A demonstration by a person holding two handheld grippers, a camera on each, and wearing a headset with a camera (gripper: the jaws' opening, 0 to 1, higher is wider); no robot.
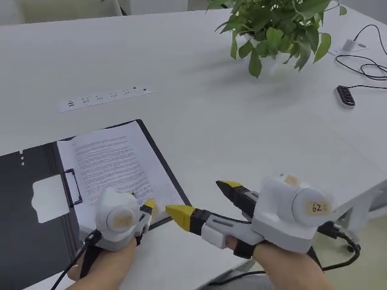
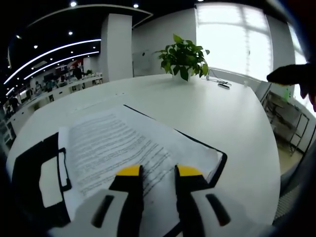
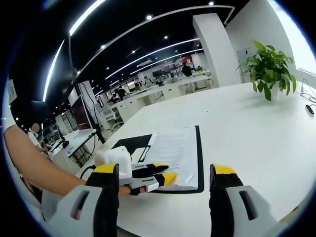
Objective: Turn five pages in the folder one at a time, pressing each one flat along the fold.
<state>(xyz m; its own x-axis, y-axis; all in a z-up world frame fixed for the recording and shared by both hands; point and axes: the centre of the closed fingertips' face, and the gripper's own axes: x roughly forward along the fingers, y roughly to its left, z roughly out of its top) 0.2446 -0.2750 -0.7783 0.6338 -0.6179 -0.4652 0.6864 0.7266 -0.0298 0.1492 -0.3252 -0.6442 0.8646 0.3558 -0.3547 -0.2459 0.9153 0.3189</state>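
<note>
- Two grippers sit at the near edge of the white table (image 1: 242, 133), each held in one of the person's hands.
- Left gripper (image 1: 147, 212): low over the bottom right corner of the top page (image 1: 115, 160). In its own view the two yellow-tipped jaws stand a narrow gap apart, with printed paper visible between them. I cannot tell whether the tips touch the sheet, and nothing is visibly pinched.
- Right gripper (image 1: 205, 199): just to the right of the folder, above bare table, jaws spread wide and holding nothing. Its own view looks across at the left gripper and the folder beyond.
- Folder (image 1: 24, 241): black, lying open and flat on the table at the person's left. Its left half carries a clip (image 1: 72, 187) and a small white patch. The printed page lies on its right half, with the black cover showing as a thin border along the right and near edges.
- Further back on the table: a leafy potted plant (image 1: 278, 24), a row of sockets (image 1: 106, 96) set into the tabletop, and a small black device (image 1: 346, 95) with a cable at the far right.
</note>
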